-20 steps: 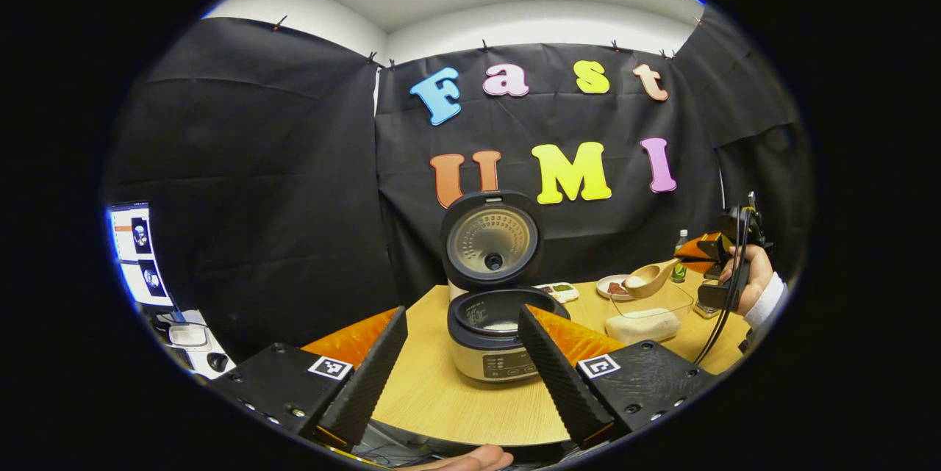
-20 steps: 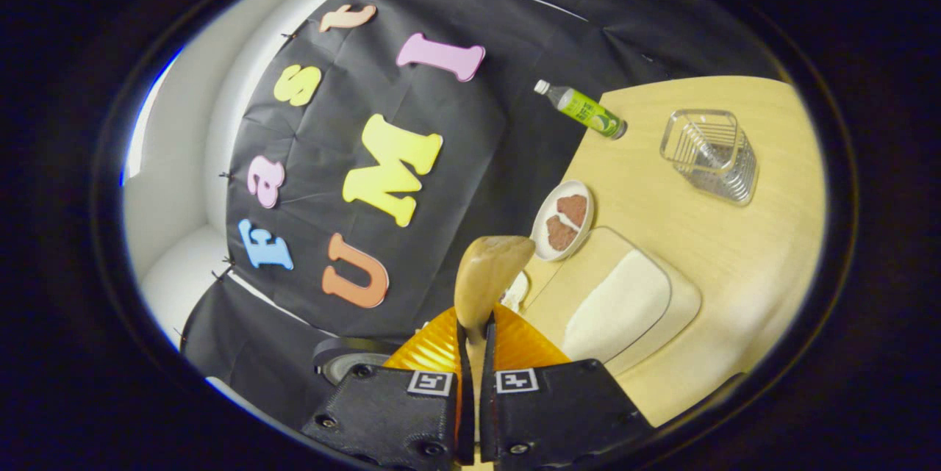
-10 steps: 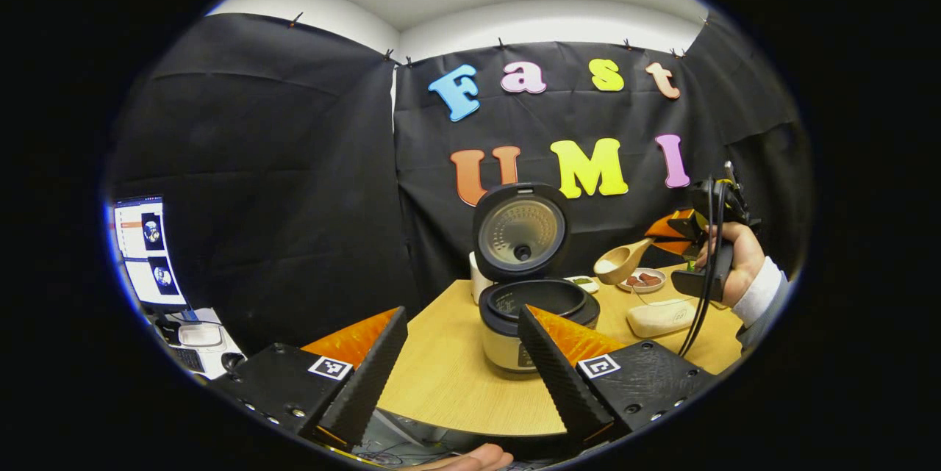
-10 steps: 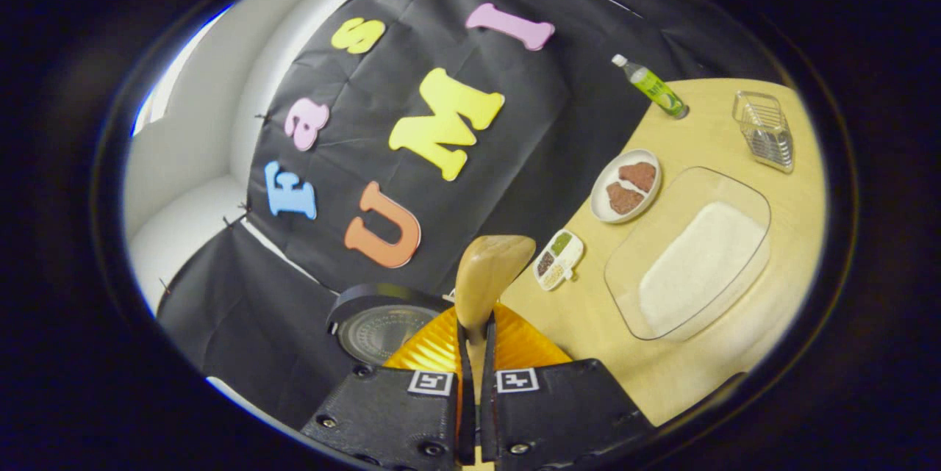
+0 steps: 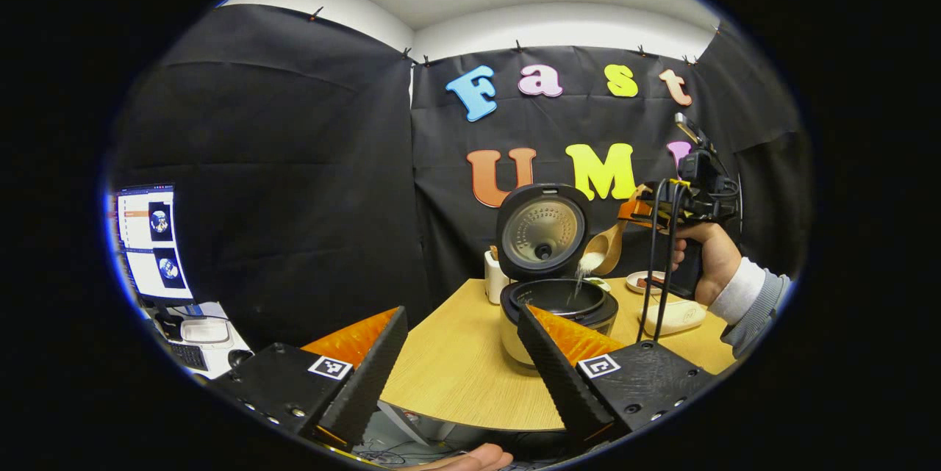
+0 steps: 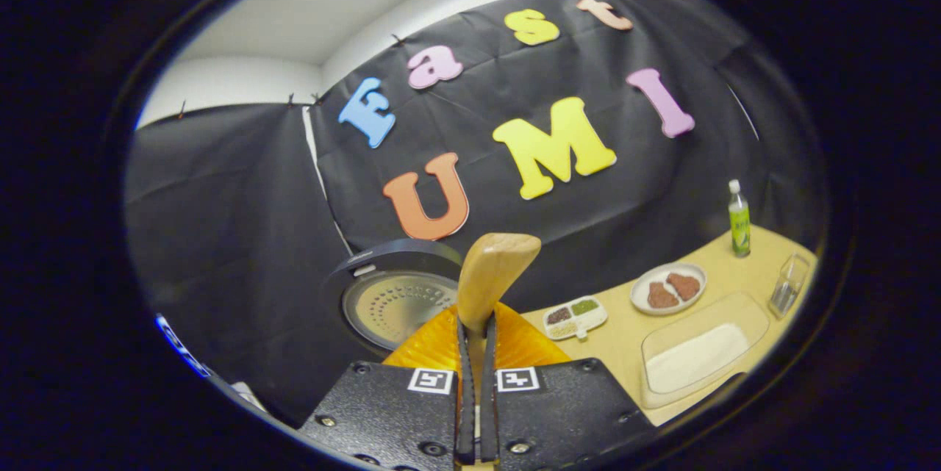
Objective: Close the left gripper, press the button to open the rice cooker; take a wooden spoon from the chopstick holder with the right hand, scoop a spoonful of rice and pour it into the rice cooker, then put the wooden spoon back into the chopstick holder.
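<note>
The rice cooker (image 5: 553,309) stands on the table with its lid (image 5: 542,230) raised. In the left gripper view a wooden spoon (image 5: 604,249) tilts over the pot, and white rice (image 5: 584,269) streams from it into the cooker. My right gripper (image 5: 641,208), held by a hand (image 5: 702,254), is shut on the spoon's handle. Its own view has the spoon (image 6: 494,272) sticking up from the right gripper (image 6: 476,328), with the lid (image 6: 393,302) just left of it. My left gripper (image 5: 462,311) hangs open near the table's front edge, holding nothing.
A clear dish of rice (image 6: 698,353), a plate with brown pieces (image 6: 667,289), a small divided dish (image 6: 575,315), a green bottle (image 6: 738,220) and the clear chopstick holder (image 6: 788,287) sit right of the cooker. A monitor (image 5: 151,243) stands off the table's left.
The right gripper carried the spoon from above the rice dish over to the cooker and tipped it, so rice now pours out. The left gripper drew back, still open.
</note>
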